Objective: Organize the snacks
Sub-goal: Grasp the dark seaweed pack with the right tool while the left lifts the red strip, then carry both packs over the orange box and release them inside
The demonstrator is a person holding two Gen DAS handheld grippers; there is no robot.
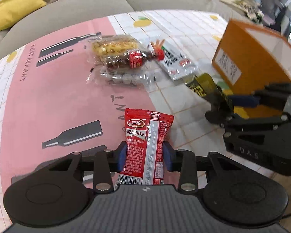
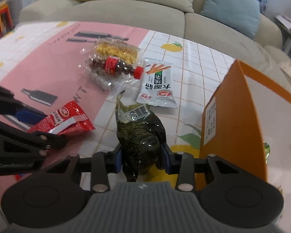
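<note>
My left gripper (image 1: 144, 156) is shut on a red snack packet (image 1: 147, 134), its blue pads pressing both sides; the same red packet (image 2: 66, 119) shows at the left of the right wrist view. My right gripper (image 2: 142, 158) is shut on a dark green snack bag (image 2: 139, 136), also seen as the dark green bag (image 1: 203, 83) beside the orange box (image 1: 256, 58). The orange box (image 2: 232, 116) stands open-topped at the right. On the cloth further off lie a clear pack of yellow snacks (image 2: 116, 51), a bottle-shaped candy pack (image 2: 114, 67) and a white packet (image 2: 157, 85).
A pink and white checked tablecloth (image 1: 48, 97) covers the table. A beige sofa (image 2: 145, 13) with yellow, beige and blue cushions runs along the far edge. Clutter lies at the far right (image 1: 261, 0).
</note>
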